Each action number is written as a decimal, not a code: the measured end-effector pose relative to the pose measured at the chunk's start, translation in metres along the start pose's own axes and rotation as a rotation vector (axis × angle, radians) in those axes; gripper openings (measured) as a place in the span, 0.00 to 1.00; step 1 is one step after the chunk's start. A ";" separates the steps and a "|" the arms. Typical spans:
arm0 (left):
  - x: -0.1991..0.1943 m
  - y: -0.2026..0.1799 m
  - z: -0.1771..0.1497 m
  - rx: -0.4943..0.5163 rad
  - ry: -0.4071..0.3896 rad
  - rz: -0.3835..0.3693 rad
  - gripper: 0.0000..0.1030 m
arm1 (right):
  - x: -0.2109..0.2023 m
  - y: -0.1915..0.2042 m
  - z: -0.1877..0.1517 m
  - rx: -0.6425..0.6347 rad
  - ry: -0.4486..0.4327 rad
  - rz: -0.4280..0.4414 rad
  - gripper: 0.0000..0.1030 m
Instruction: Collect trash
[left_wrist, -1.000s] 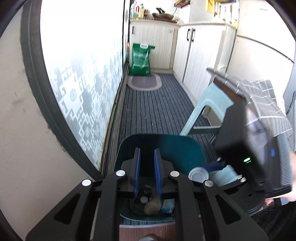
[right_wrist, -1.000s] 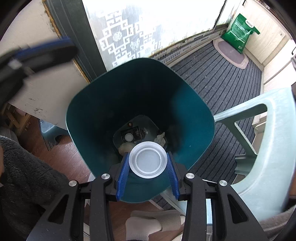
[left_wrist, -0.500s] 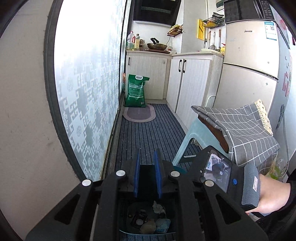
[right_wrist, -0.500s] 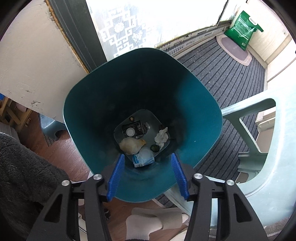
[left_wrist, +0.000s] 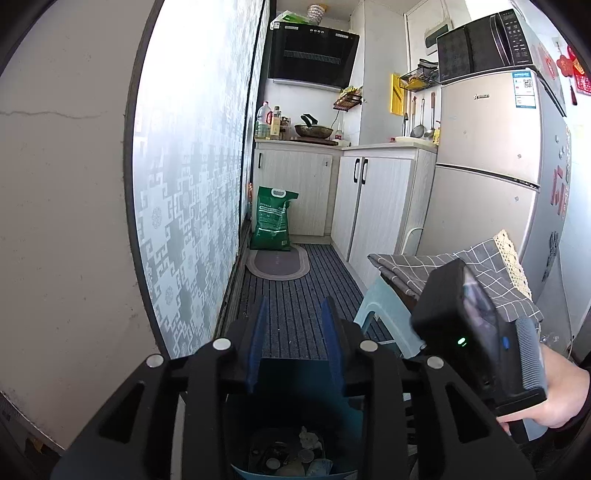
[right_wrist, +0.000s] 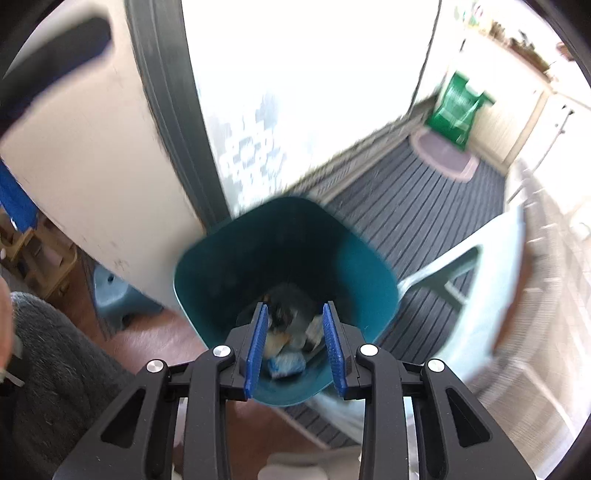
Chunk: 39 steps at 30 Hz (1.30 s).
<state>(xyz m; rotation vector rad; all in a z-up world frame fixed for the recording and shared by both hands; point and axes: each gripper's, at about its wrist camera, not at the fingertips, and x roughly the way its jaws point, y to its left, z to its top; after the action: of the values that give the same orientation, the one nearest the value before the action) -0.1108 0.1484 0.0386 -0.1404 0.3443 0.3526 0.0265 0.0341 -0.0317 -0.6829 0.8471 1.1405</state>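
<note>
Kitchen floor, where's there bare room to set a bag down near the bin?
Free: the striped mat between the patterned glass wall and the white cabinets, from the bin up to the oval rug. Crowded: beside the bin, where the stool under a checked cloth stands; the far end holds a green sack.

We see the right wrist view smeared by motion: the scraps at the bottom of the teal plastic bin (right_wrist: 286, 258) cannot be told apart. In the left wrist view the bin's rim is cut off below, and the small fridge stickers (left_wrist: 524, 89) are unreadable.
</note>
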 end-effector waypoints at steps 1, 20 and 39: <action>-0.001 0.000 0.000 -0.002 -0.003 0.000 0.35 | -0.011 -0.001 -0.001 0.013 -0.036 -0.004 0.30; -0.023 -0.024 -0.005 0.001 0.023 -0.022 0.88 | -0.185 -0.051 -0.072 0.138 -0.388 -0.146 0.66; -0.028 -0.038 -0.012 0.032 0.066 0.009 0.97 | -0.256 -0.112 -0.220 0.269 -0.475 -0.193 0.87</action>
<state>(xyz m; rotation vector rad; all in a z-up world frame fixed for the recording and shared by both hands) -0.1250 0.1026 0.0404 -0.1189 0.4154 0.3519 0.0378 -0.3043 0.0766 -0.2458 0.5029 0.9378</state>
